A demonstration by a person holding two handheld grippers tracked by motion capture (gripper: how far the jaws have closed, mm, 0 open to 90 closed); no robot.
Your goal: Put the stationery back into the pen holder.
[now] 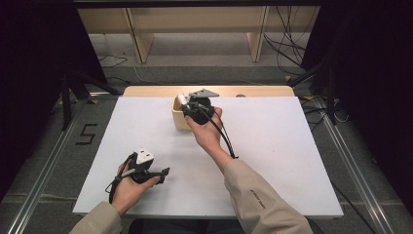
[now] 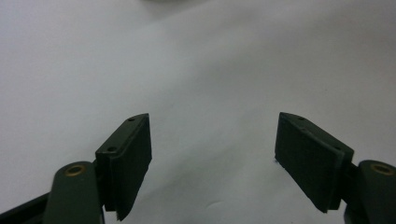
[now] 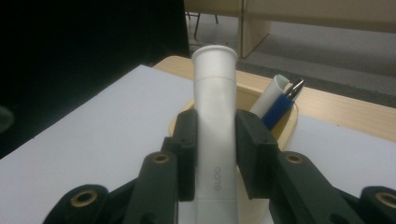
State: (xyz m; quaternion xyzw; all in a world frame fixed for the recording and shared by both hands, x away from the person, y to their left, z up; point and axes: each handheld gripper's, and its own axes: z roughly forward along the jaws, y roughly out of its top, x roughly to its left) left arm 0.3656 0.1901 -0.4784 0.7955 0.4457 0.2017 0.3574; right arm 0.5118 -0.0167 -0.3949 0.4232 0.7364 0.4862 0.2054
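My right gripper (image 3: 215, 154) is shut on a white glue stick (image 3: 214, 107), which stands tilted over a cream pen holder (image 3: 285, 130). In the holder sit a blue pen (image 3: 280, 106) and a white tube (image 3: 271, 95). From above, the right gripper (image 1: 195, 108) is over the holder (image 1: 176, 119) at the table's far middle, and the glue stick's end (image 1: 182, 99) pokes out to the left. My left gripper (image 1: 163, 173) rests near the front left of the table. Its jaws (image 2: 212, 161) stand wide open over bare white surface.
The white table top (image 1: 272, 146) lies on a wooden table whose far edge (image 1: 146, 91) shows behind it. Wooden shelving (image 1: 195, 29) and cables (image 1: 287, 44) stand on the floor beyond.
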